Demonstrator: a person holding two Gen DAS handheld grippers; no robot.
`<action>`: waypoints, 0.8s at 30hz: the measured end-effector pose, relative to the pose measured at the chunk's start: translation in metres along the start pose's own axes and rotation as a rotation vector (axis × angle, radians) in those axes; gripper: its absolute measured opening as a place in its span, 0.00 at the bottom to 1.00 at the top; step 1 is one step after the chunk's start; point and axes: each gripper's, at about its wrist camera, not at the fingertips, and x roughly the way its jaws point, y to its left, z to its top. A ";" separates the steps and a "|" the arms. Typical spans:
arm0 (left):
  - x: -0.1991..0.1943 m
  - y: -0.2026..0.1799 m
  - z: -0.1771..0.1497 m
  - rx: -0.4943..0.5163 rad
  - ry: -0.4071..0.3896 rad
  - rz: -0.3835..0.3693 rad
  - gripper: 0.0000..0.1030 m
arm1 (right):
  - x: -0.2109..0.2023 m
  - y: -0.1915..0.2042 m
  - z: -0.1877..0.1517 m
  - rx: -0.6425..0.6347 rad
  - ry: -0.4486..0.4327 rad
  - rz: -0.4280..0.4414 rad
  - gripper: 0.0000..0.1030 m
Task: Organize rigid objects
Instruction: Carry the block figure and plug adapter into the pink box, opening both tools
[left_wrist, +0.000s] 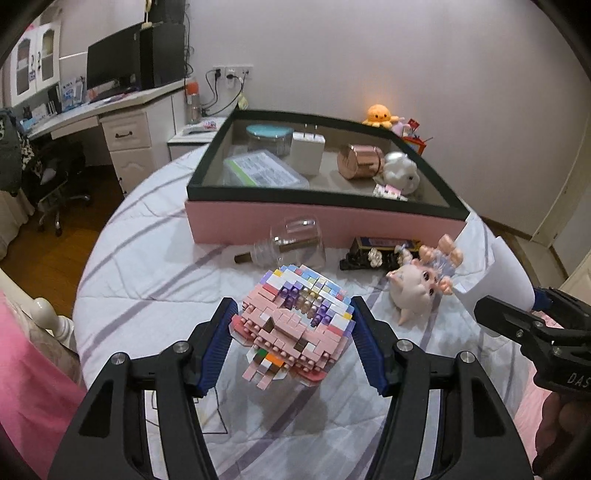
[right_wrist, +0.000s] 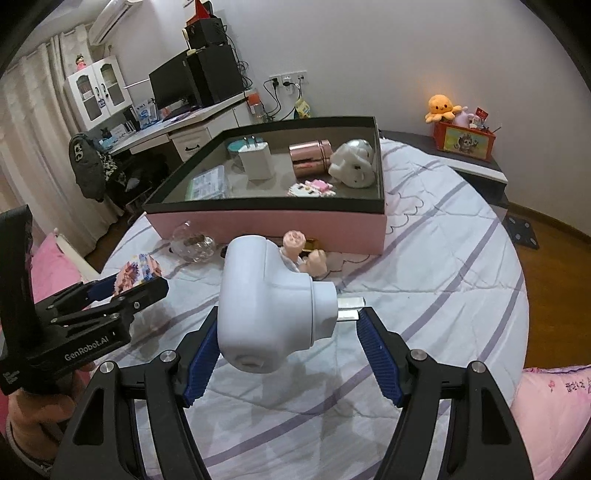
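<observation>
The left gripper (left_wrist: 291, 332) holds a pink brick-built figure (left_wrist: 295, 325) between its blue pads, lifted above the striped bed cover (left_wrist: 147, 266), at lower centre of the left wrist frame. The right gripper (right_wrist: 284, 332) holds a white plug adapter (right_wrist: 269, 314), its metal prongs pointing toward the right pad. The pink box (left_wrist: 325, 221) with a dark rim sits at upper centre and contains a charger (left_wrist: 307, 153) and a copper cylinder (left_wrist: 360, 161). A doll (left_wrist: 417, 284) and a clear bottle (left_wrist: 291, 243) lie just in front of the box.
</observation>
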 end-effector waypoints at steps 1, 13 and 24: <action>-0.003 0.000 0.001 0.000 -0.007 -0.001 0.61 | -0.002 0.001 0.001 -0.004 -0.005 0.001 0.71; -0.036 0.001 0.042 0.016 -0.122 -0.008 0.61 | -0.022 0.015 0.036 -0.052 -0.086 0.028 0.71; -0.017 0.000 0.128 0.032 -0.225 -0.008 0.61 | -0.005 0.012 0.120 -0.092 -0.189 0.011 0.71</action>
